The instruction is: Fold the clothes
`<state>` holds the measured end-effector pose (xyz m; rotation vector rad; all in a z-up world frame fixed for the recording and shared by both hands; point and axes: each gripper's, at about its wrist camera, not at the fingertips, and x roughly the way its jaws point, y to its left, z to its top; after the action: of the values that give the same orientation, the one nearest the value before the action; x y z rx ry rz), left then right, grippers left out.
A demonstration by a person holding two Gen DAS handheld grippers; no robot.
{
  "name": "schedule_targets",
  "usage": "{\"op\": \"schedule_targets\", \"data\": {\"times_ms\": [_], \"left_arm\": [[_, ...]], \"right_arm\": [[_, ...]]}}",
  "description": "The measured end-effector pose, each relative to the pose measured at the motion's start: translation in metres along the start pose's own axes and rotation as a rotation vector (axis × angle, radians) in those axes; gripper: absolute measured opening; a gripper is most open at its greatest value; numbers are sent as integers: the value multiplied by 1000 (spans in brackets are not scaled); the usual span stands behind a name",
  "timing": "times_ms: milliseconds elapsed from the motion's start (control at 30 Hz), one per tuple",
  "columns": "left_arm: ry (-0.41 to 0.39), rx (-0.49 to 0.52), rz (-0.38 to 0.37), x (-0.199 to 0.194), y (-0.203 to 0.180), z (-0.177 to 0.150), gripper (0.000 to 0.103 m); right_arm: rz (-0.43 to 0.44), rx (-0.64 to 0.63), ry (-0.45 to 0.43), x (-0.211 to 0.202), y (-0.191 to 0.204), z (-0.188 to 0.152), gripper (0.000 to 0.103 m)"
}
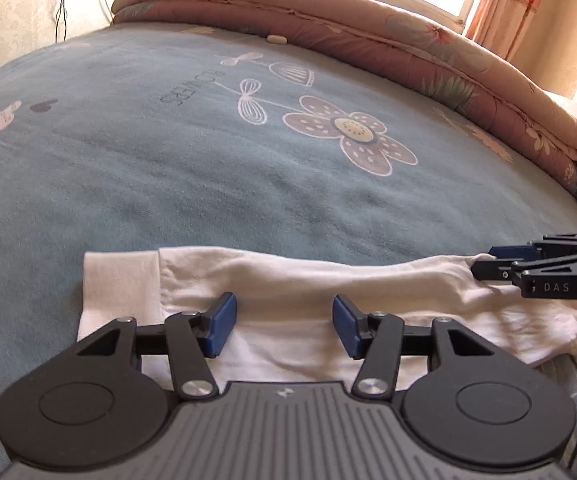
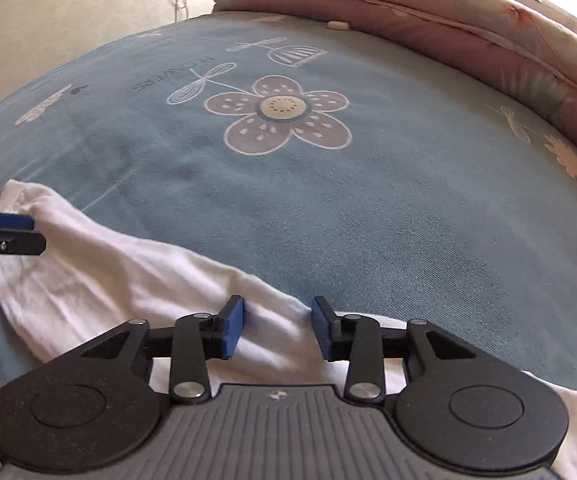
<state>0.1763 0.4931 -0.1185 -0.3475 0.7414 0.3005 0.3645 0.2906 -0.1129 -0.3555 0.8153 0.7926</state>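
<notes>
Your left tool point(image 1: 284, 326) hangs right over a white T-shirt point(image 1: 288, 276), with its blue pads point(image 1: 224, 324) wide apart and nothing between them. Your right tool point(image 2: 278, 328) is wide too, just above the same shirt, which runs off to its left. Past both tools lies a blue bed sheet point(image 1: 168, 152) with a big flower point(image 1: 352, 132) on it. Beyond the sheet sits a rolled pink quilt point(image 1: 328, 20).
</notes>
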Motion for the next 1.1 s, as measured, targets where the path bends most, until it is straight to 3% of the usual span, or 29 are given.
{"op": "schedule_targets", "data": {"times_ms": [33,67,167,333,533,633,667,733,800,867,933,1100], "left_arm": [[1,-27,15,1,3,3,55],[2,-50,26,1,5,5,55],[-4,-67,9,-12,0,9,51],[-5,27,-212,-11,-34,13,54],[109,-215,-349,38,-27,13,53],[18,-213,-242,39,-23,20,50],[20,-222,-200,40,-22,22,43],[22,-239,-134,38,-20,27,43],[22,-227,-203,23,-22,22,48],[11,-147,-243,6,-29,11,57],[31,-90,-203,-3,-27,-2,57],[85,45,-103,-26,-22,-33,55]], "right_arm": [[-20,-1,-20,5,0,3,62],[-39,10,-32,11,0,6,65],[-42,45,-55,13,-3,15,66],[29,-6,-152,-32,9,16,70],[77,-82,-158,-82,22,15,71],[67,-92,-173,-114,18,3,74],[65,-93,-178,-124,16,-2,75],[44,-108,-184,-145,15,-14,77],[20,-121,-198,-168,13,-29,77],[-1,-124,-218,-192,11,-48,84],[-27,-125,-229,-212,10,-71,89],[-80,-74,-161,-241,8,-120,89]]}}
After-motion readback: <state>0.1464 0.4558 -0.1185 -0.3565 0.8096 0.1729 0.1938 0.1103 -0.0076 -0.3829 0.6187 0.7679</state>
